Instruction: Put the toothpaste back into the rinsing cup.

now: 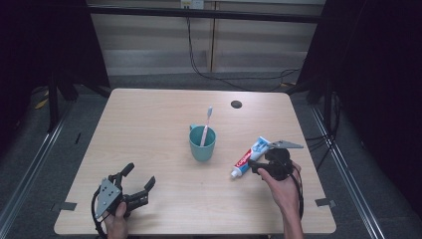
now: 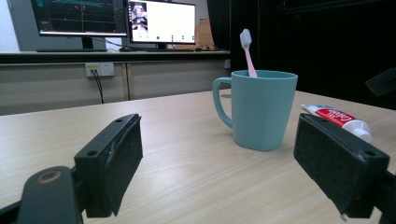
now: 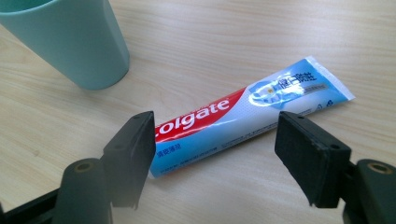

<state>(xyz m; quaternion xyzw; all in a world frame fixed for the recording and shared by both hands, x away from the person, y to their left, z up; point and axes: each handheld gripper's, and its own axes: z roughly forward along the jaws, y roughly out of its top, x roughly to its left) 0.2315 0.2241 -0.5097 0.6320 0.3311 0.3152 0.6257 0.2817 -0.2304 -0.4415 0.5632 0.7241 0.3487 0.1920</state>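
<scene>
A teal mug [image 1: 202, 143] stands near the middle of the wooden table [image 1: 149, 129] with a pink toothbrush [image 1: 206, 124] upright in it. To its right lies a red, white and blue toothpaste tube [image 1: 249, 157], cap toward the near side. My right gripper [image 1: 259, 164] hovers just over the tube. In the right gripper view its jaws stand open on either side of the tube [image 3: 243, 121] without touching it, and the mug [image 3: 70, 42] is at the upper left. My left gripper [image 1: 140, 175] rests open at the near left, facing the mug [image 2: 259, 109], toothbrush [image 2: 247, 51] and tube [image 2: 338, 119].
A small black round grommet [image 1: 236, 104] sits in the table's far right part. Grey tape marks [image 1: 63, 205] lie at the near corners. Monitors [image 2: 112, 18] stand on a bench beyond the table. Bare tabletop stretches across the left half and far side.
</scene>
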